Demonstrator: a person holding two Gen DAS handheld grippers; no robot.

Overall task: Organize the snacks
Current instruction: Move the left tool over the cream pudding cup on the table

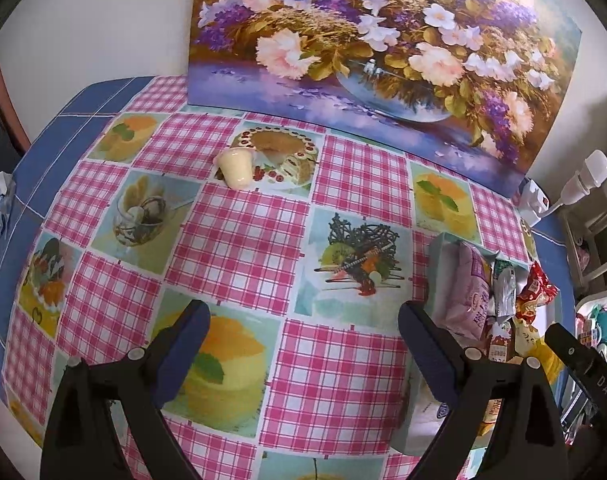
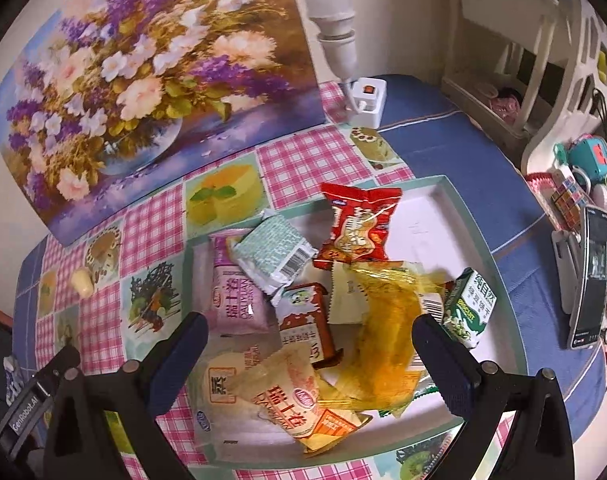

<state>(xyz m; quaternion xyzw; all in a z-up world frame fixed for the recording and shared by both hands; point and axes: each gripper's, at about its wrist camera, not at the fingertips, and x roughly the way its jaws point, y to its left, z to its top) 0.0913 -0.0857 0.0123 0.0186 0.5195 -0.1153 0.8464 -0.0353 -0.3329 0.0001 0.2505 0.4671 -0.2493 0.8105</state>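
Tray (image 2: 459, 204) holds heaped snack packets (image 2: 359, 224) (mixed); both grippers' fingers apart, empty.

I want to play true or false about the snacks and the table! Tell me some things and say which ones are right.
1. The little cream cup is lying on its side on the tablecloth. True.
2. The cream cup is inside the tray. False: it lies out on the cloth, far from the tray.
3. The left gripper is holding a snack. False: it is open with nothing between its fingers.
4. A red packet sits in the tray with other snacks. True.
5. A flower painting stands at the back of the table. True.
6. The right gripper is over bare tablecloth. False: it is open above the snack pile.
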